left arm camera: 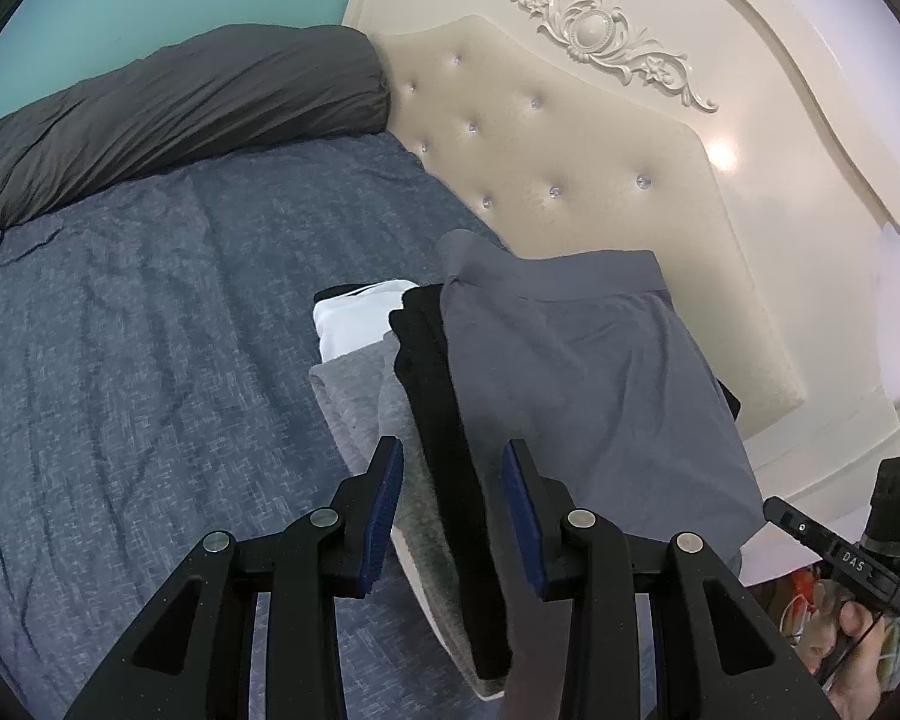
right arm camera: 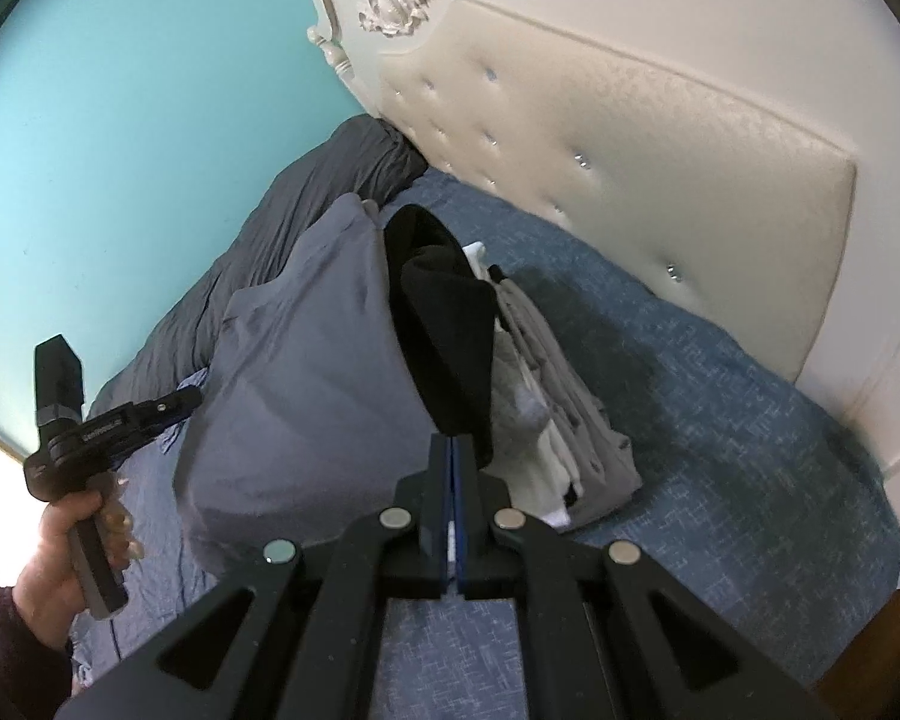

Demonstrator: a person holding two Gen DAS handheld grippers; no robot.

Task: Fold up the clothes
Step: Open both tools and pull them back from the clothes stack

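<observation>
Looking down at the blue woven bedspread (left arm camera: 150,360), everything sits relative to the cream tufted headboard (left arm camera: 570,138). A stack of folded clothes (right arm camera: 570,420) in grey, white and black lies just beside the headboard's foot, and a slate-grey soft garment (left arm camera: 570,360) is draped over it, its waistband edge nearest the headboard.

The right gripper (right arm camera: 453,450) has its jaws fully closed, pinching a black fabric piece (right arm camera: 444,312) at its near edge, so the cloth rises from the pads toward the headboard. The left gripper (left arm camera: 453,480) is partly open; the black strip and the grey garment's edge run between its blue pads (left arm camera: 384,504), but I can't tell if the pads actually press on anything.

A dark grey rolled duvet (left arm camera: 168,102) runs along the far side of the bed, by the teal wall (right arm camera: 120,90), away from the headboard's middle. Between the duvet and the stack the bedspread is wrinkled and bare, lots of room there. A hand (right arm camera: 60,552) grips the left tool's handle.
</observation>
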